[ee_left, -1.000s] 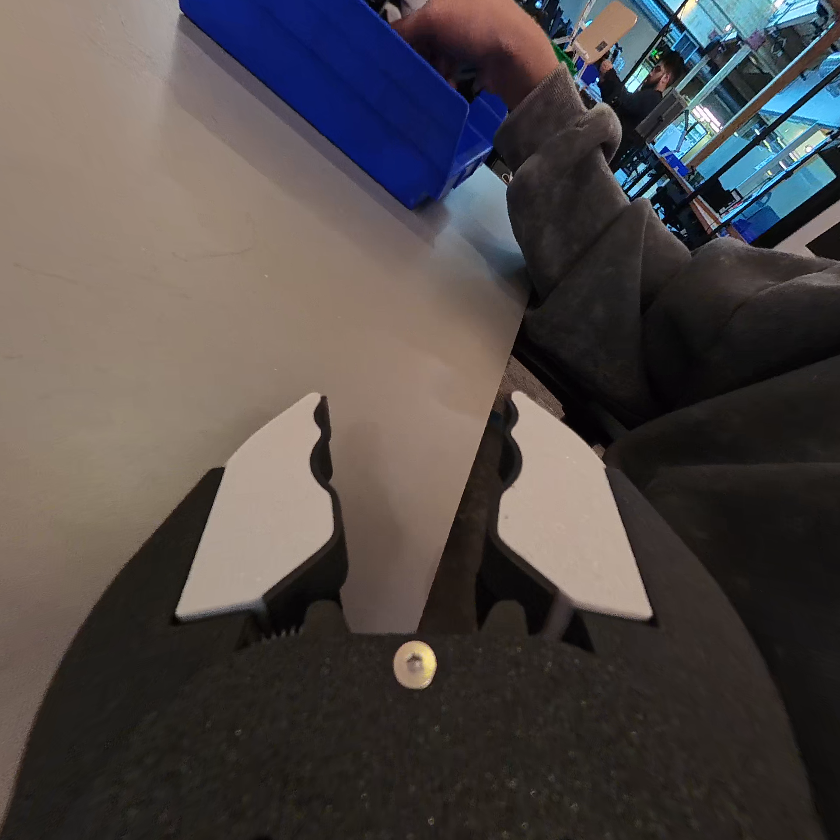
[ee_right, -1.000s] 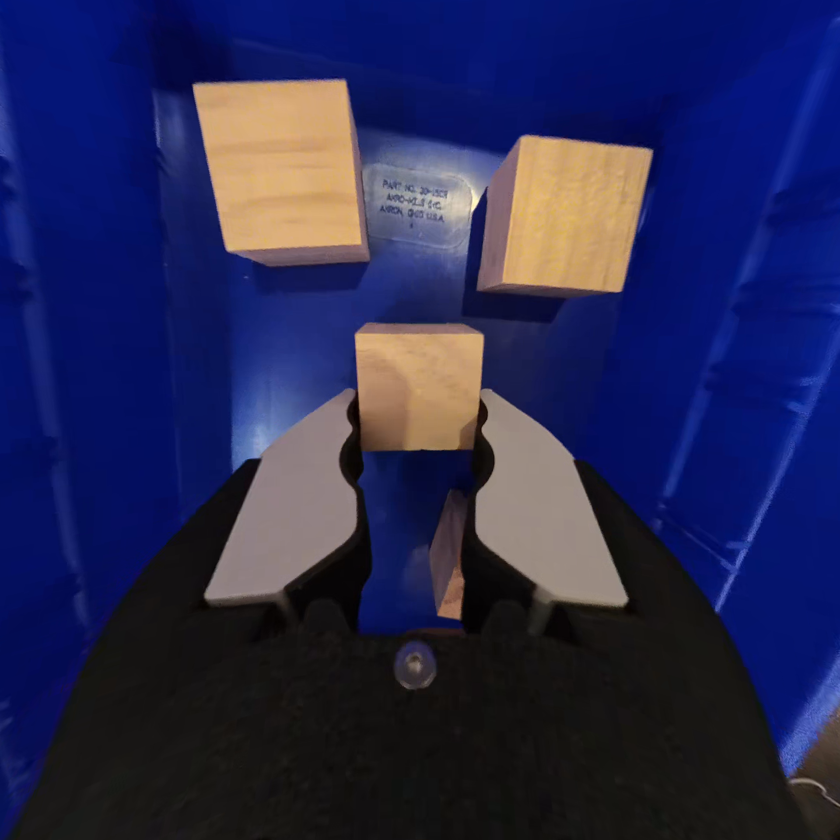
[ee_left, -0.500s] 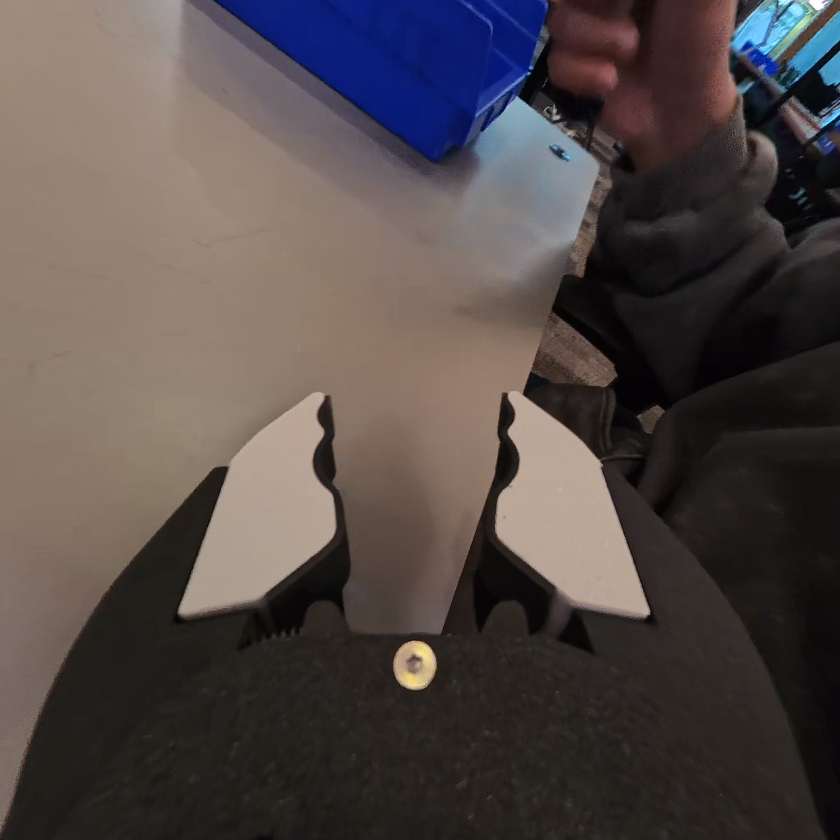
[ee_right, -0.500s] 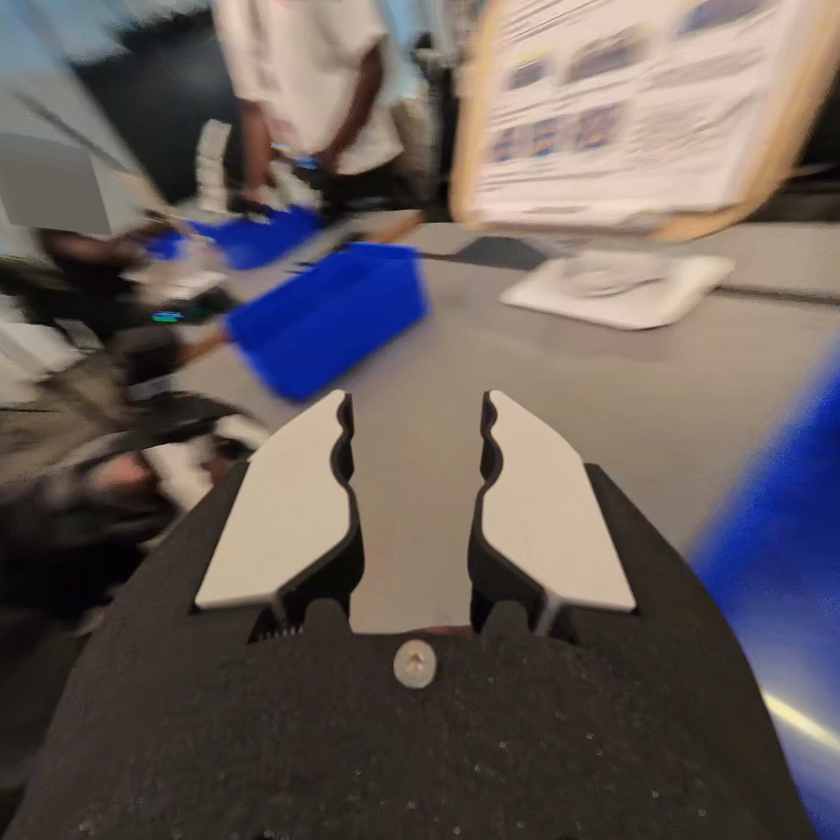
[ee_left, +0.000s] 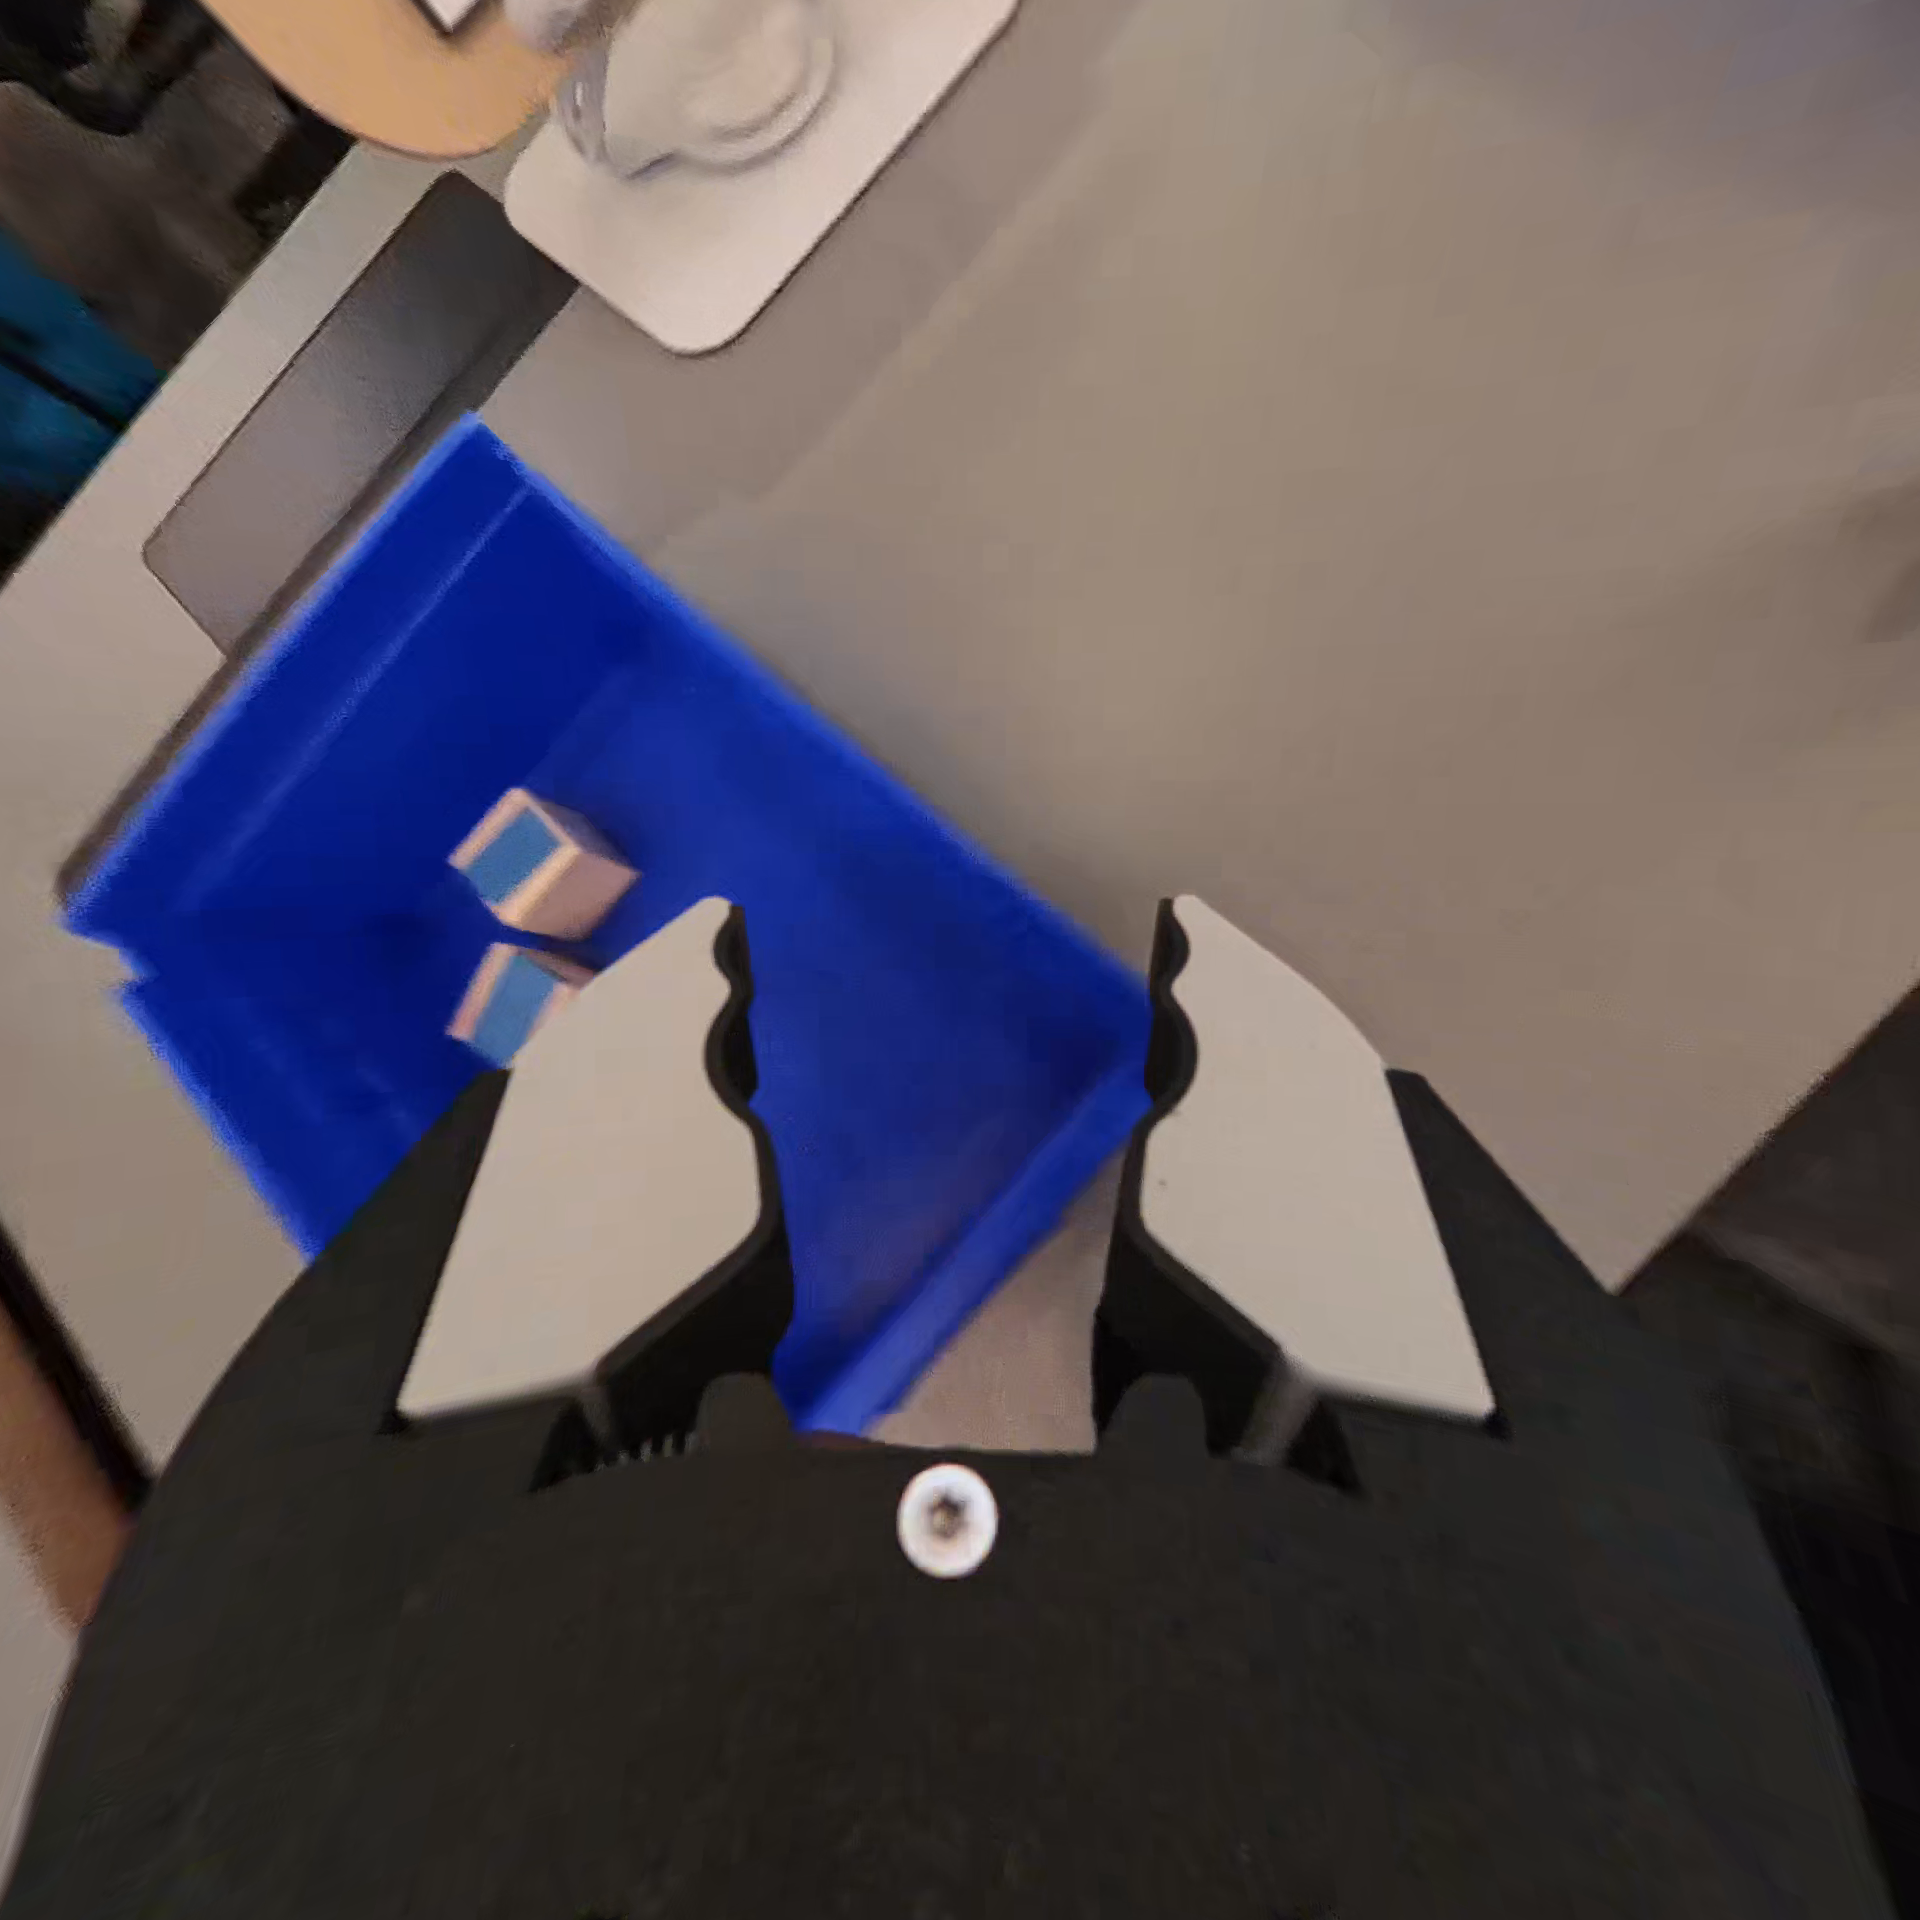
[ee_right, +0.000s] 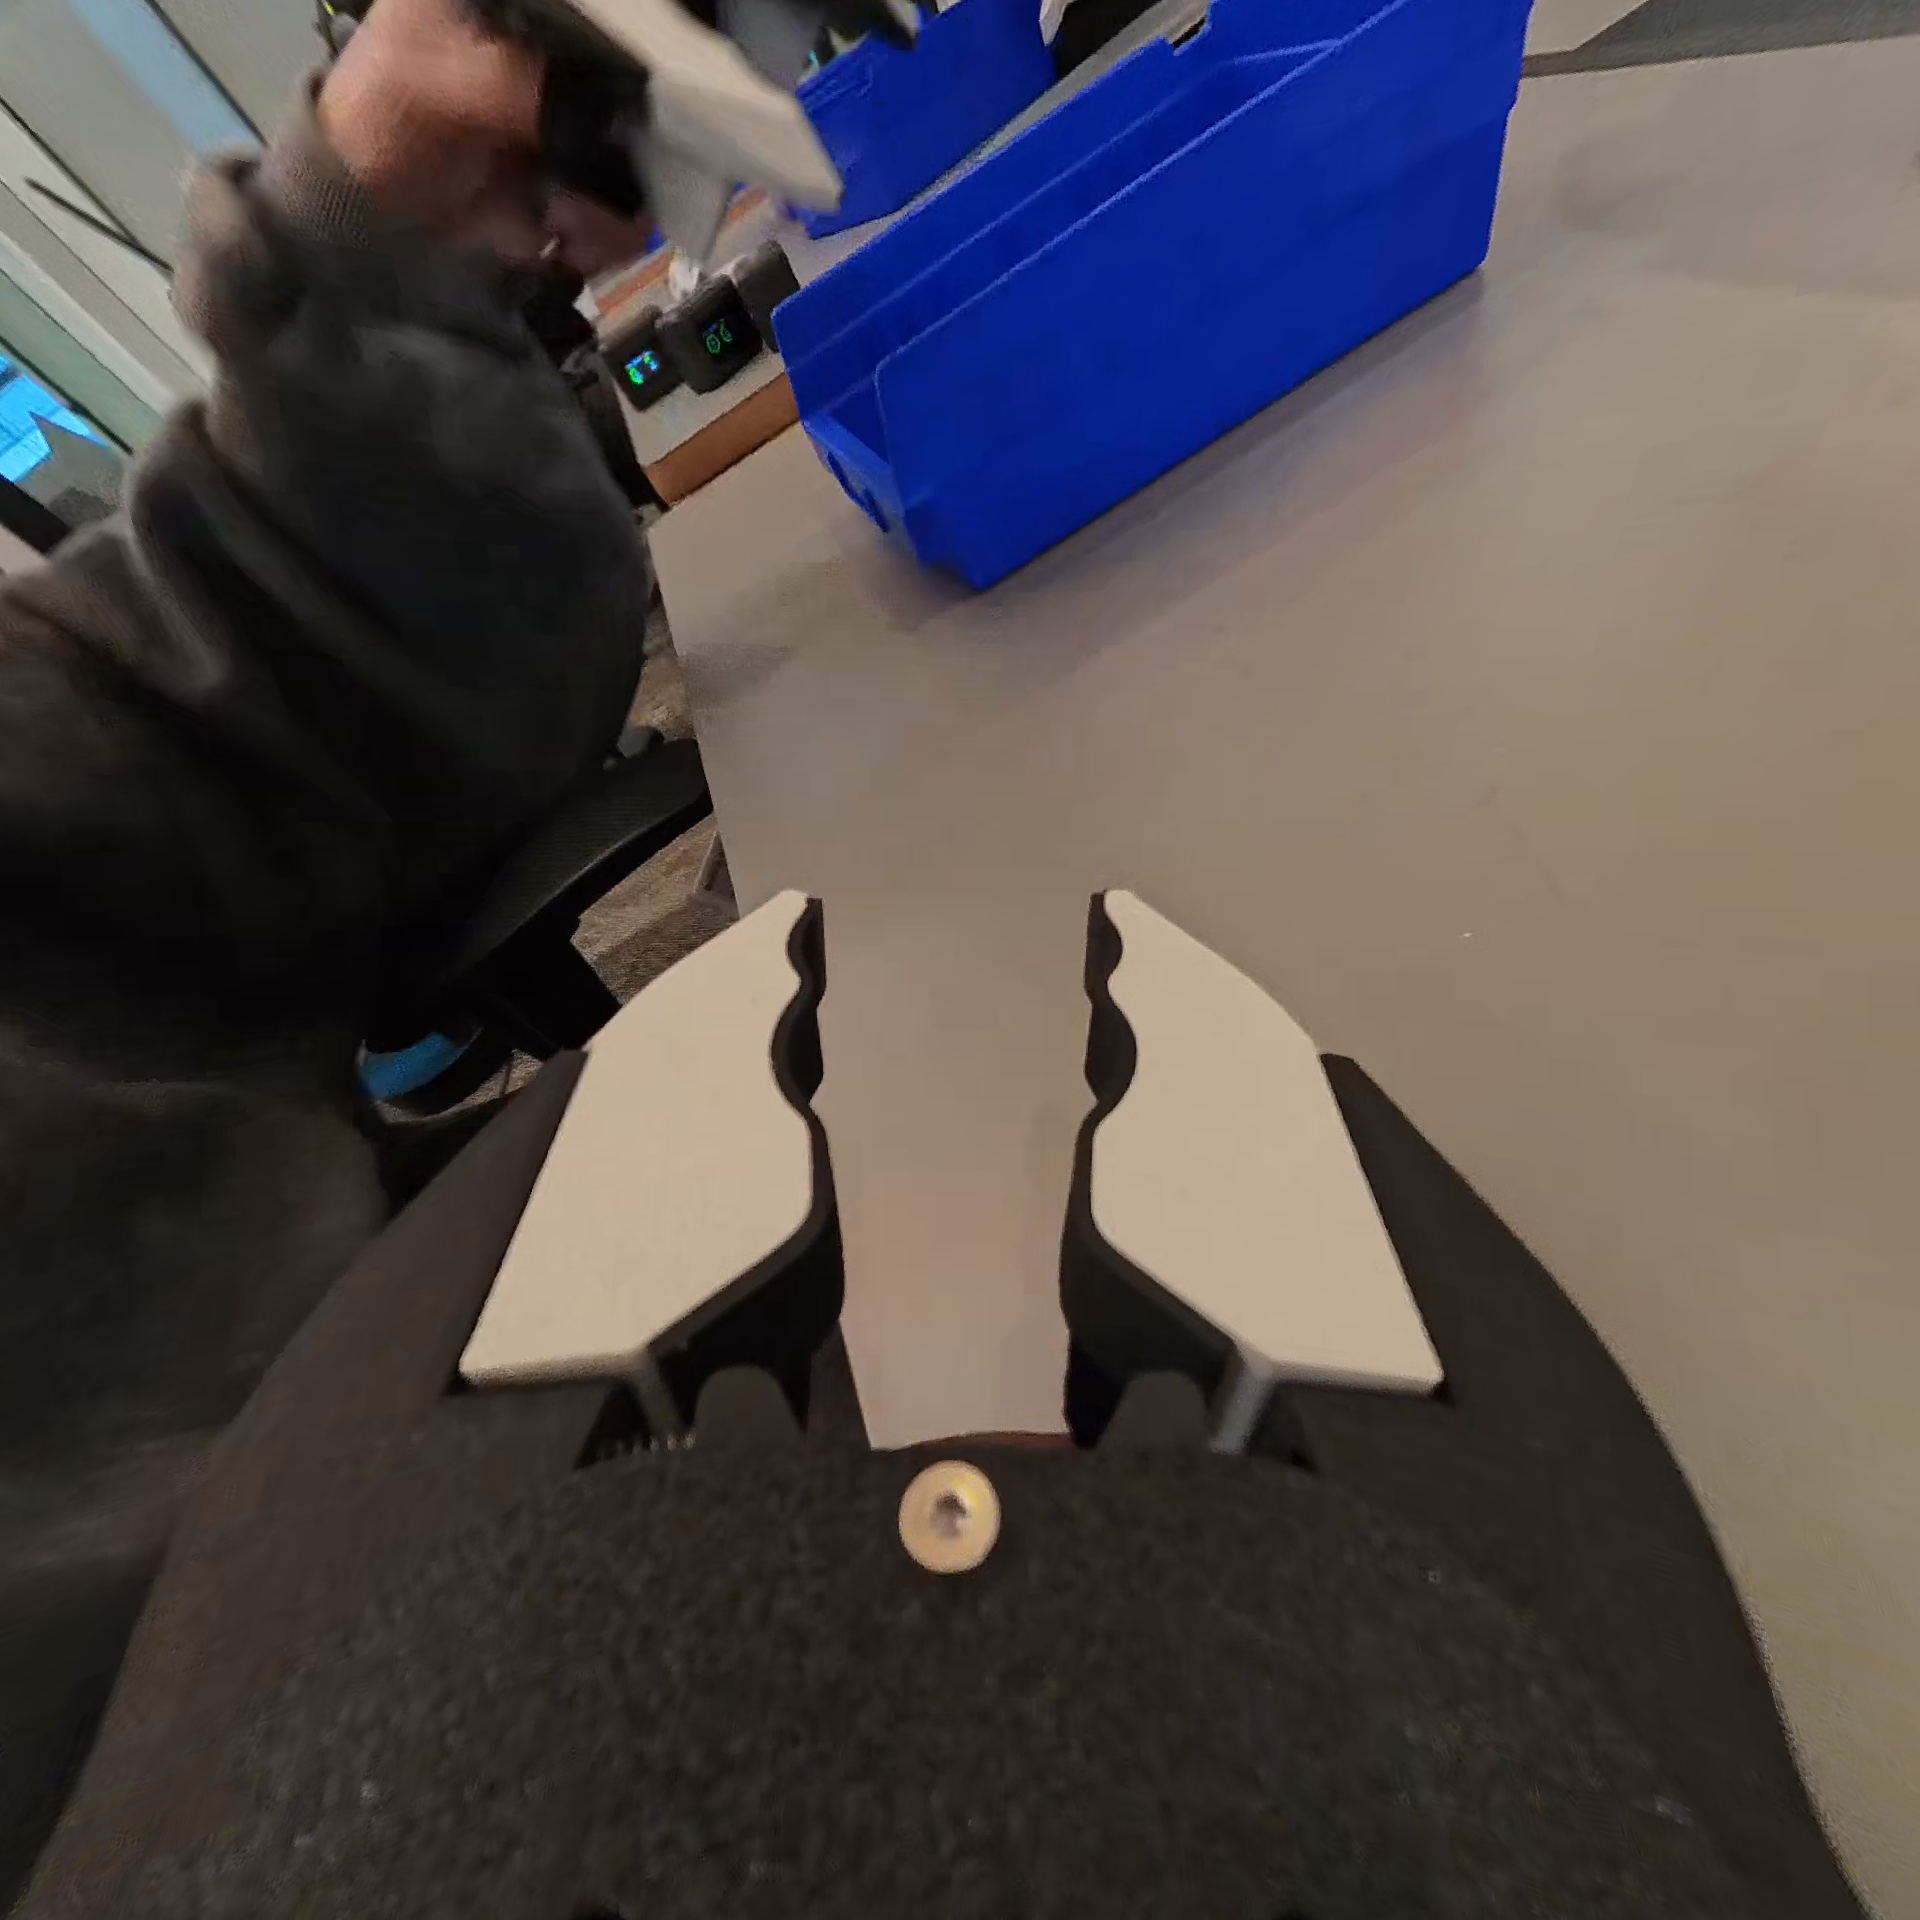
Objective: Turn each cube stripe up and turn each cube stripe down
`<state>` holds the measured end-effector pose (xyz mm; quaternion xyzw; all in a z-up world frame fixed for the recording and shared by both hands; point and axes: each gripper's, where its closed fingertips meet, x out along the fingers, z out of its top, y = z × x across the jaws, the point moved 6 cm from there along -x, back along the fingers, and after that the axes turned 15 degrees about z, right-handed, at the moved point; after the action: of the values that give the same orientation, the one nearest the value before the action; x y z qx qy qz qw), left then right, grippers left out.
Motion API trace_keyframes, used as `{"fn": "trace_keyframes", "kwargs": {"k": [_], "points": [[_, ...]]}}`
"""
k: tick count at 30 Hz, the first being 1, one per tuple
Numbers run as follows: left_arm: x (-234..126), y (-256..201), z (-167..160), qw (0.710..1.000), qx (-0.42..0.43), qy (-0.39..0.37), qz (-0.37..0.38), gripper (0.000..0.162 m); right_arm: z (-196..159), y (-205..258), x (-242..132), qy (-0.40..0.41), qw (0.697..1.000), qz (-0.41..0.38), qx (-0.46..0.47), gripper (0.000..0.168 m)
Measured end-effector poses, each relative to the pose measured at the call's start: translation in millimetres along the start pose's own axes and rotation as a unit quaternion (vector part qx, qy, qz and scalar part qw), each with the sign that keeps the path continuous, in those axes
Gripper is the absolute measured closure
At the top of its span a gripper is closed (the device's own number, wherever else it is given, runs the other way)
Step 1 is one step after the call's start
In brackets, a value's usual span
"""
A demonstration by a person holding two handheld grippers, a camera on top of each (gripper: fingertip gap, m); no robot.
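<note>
- As seen from the left wrist view, the left gripper (ee_left: 951,966), with black body and pale grey finger plates, hangs above the open blue plastic bin (ee_left: 883,935); its jaws are spread wide and hold nothing.
- Two small wooden cubes lie on the bin floor, toward the bin's left end.
- Upper cube (ee_left: 540,875): a blue stripe faces up, with pale wood showing along the edges.
- Lower cube (ee_left: 509,1003): it also shows blue on top; the left finger plate (ee_left: 613,1164) partly covers it. The two cubes sit just beside each other; contact cannot be confirmed because of motion blur.
- The bin rests on the grey bench (ee_left: 1351,520), near the bench edge at the lower right of the view. One bin corner lies between the finger plates.
- A pale rounded mat (ee_left: 748,177) with a blurred clear object on it lies at the far edge of the bench, well apart from the bin.
- In the right wrist view, the right gripper (ee_right: 954,940) sits low over bare bench surface near the bench edge; its jaws are parted and empty.
- The bin stands farther along the bench, apart from the right gripper, and only its outer wall shows.
- A person's hand (ee_right: 436,125) in a dark grey sleeve (ee_right: 343,499) holds the left gripper aloft at upper left, blurred.
</note>
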<state>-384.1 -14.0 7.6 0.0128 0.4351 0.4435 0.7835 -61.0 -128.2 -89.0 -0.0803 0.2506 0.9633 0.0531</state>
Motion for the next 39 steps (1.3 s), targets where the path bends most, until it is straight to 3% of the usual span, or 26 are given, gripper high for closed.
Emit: {"fn": "trace_keyframes", "kwargs": {"k": [6,12,17,21,25,30,35,39], "points": [[90.3,82.2,-17.6,0.978,0.188,0.093,-0.018,0.091,-3.1,-8.7,-5.4,0.002,1.0,-0.01,0.01,0.121],[159.9,105.9,-21.5,0.953,0.25,0.154,-0.077,0.097,-7.7,-20.2,-11.0,-0.01,0.999,-0.004,0.051,0.12],[195.4,107.3,-31.1,0.933,0.282,0.18,-0.132,0.102,-4.1,-24.5,-10.2,-0.025,0.997,0.01,0.075,0.12],[214.9,107.8,-47.5,0.914,0.31,0.21,-0.157,0.116,-4.8,-29.3,-1.8,-0.011,0.996,0.022,0.086,0.12],[213.0,109.6,-46.1,0.914,0.303,0.211,-0.165,0.117,-6.9,-33.1,4.8,0.0,0.995,0.036,0.096,0.12],[165.9,114.9,-20.1,0.952,0.241,0.13,-0.134,0.117,-7.0,-33.9,-0.3,-0.016,0.993,0.047,0.111,0.121],[95.7,103.4,18.8,0.991,0.072,0.008,-0.113,0.117,6.2,-45.7,-17.7,-0.056,0.993,0.028,0.105,0.121],[45.7,64.6,54.4,0.975,-0.102,-0.109,-0.163,0.117,33.2,-63.5,-21.4,-0.108,0.991,0.022,0.08,0.114]]}}
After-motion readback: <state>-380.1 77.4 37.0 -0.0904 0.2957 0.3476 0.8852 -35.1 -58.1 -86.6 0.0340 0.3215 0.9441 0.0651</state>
